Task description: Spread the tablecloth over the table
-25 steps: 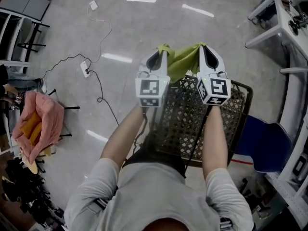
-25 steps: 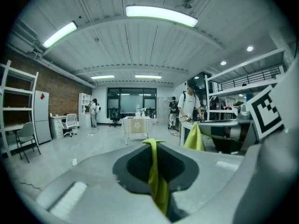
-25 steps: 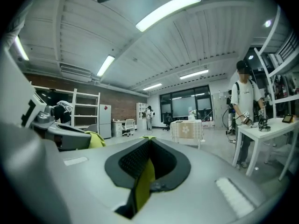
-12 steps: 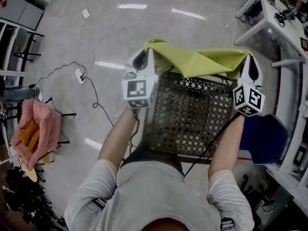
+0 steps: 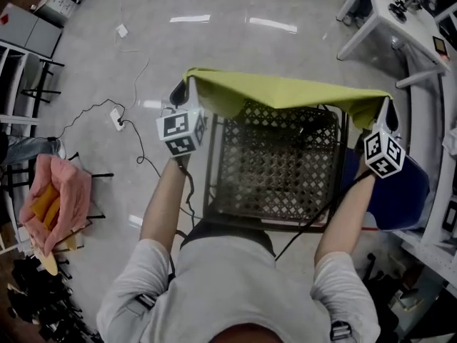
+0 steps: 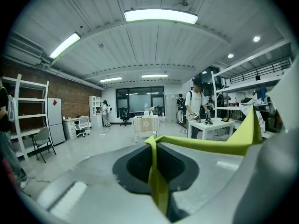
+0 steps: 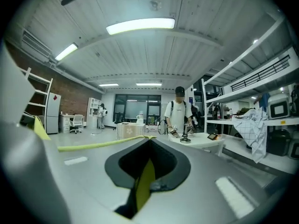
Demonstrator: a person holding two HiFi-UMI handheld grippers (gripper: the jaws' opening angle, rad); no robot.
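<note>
A yellow-green tablecloth [image 5: 285, 93] hangs stretched in a band between my two grippers, above the far edge of the black mesh-topped table [image 5: 275, 174]. My left gripper [image 5: 188, 88] is shut on the cloth's left corner, beyond the table's far left corner. My right gripper [image 5: 387, 108] is shut on the right corner, past the table's far right corner. In the left gripper view the cloth [image 6: 158, 181] is pinched between the jaws [image 6: 152, 143] and runs off to the right. In the right gripper view a fold of the cloth [image 7: 144, 183] sits in the jaws [image 7: 148, 141] and a thin edge runs left.
A basket lined with pink cloth [image 5: 53, 195] stands on the floor at the left. A power strip [image 5: 116, 111] and its cable lie on the floor nearby. White tables [image 5: 389, 16] stand at the far right, a blue seat [image 5: 400, 202] beside the mesh table. A person [image 7: 179, 113] stands at a white table ahead.
My right gripper has swung far to the right, away from the left one, which drifted left. The cloth went from a bunch between them to a long stretched band.
</note>
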